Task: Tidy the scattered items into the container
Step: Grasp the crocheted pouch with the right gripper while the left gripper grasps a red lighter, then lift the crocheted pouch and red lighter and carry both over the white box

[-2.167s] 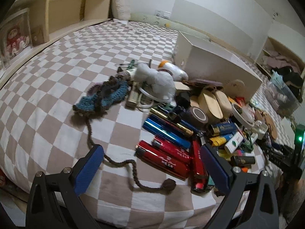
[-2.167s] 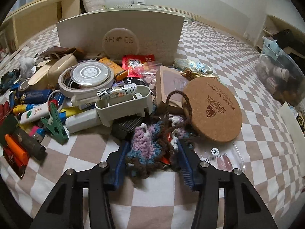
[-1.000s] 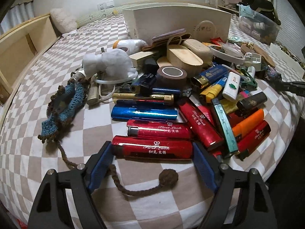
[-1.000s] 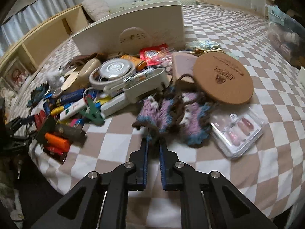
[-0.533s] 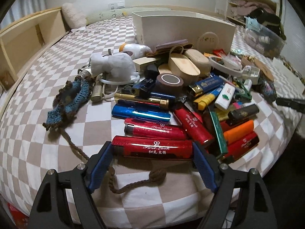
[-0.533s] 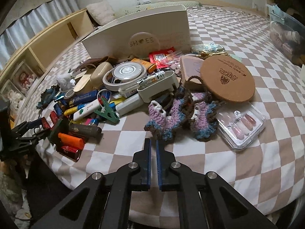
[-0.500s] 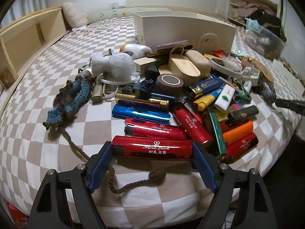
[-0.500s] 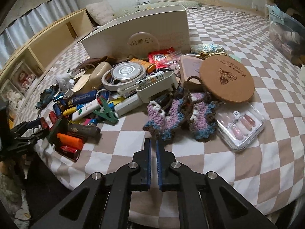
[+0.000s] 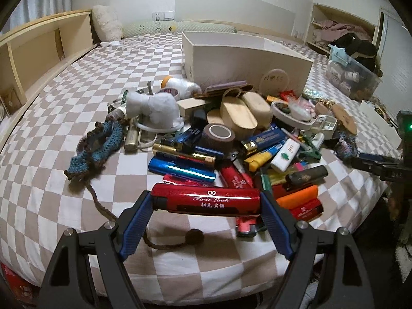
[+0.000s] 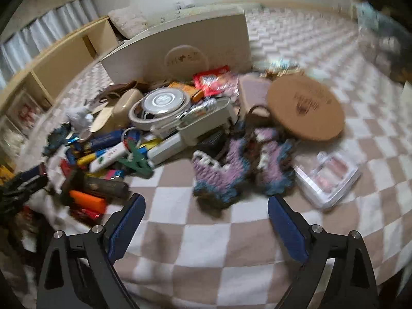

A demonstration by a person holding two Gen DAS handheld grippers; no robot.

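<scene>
My left gripper [image 9: 206, 203] is shut on a long red lighter [image 9: 206, 200] and holds it crosswise, lifted above the pile of lighters [image 9: 185, 167] on the checkered bed. The white open box [image 9: 244, 59] stands behind the pile; it also shows in the right wrist view [image 10: 180, 49]. My right gripper [image 10: 206, 211] is open and empty, just short of the purple and blue crochet piece [image 10: 237, 167]. That view is blurred.
A teal crochet piece with a brown cord [image 9: 97, 141] lies left of the pile. A cork coaster [image 10: 306, 108], a clear nail box [image 10: 327, 177], a tape roll [image 9: 219, 134], a green clip [image 10: 139, 159] and a white plush [image 9: 154, 108] lie around. The bed edge is close in front.
My left gripper has lifted the red lighter off the bed. My right gripper has gone from shut to wide open and moved closer to the crochet piece.
</scene>
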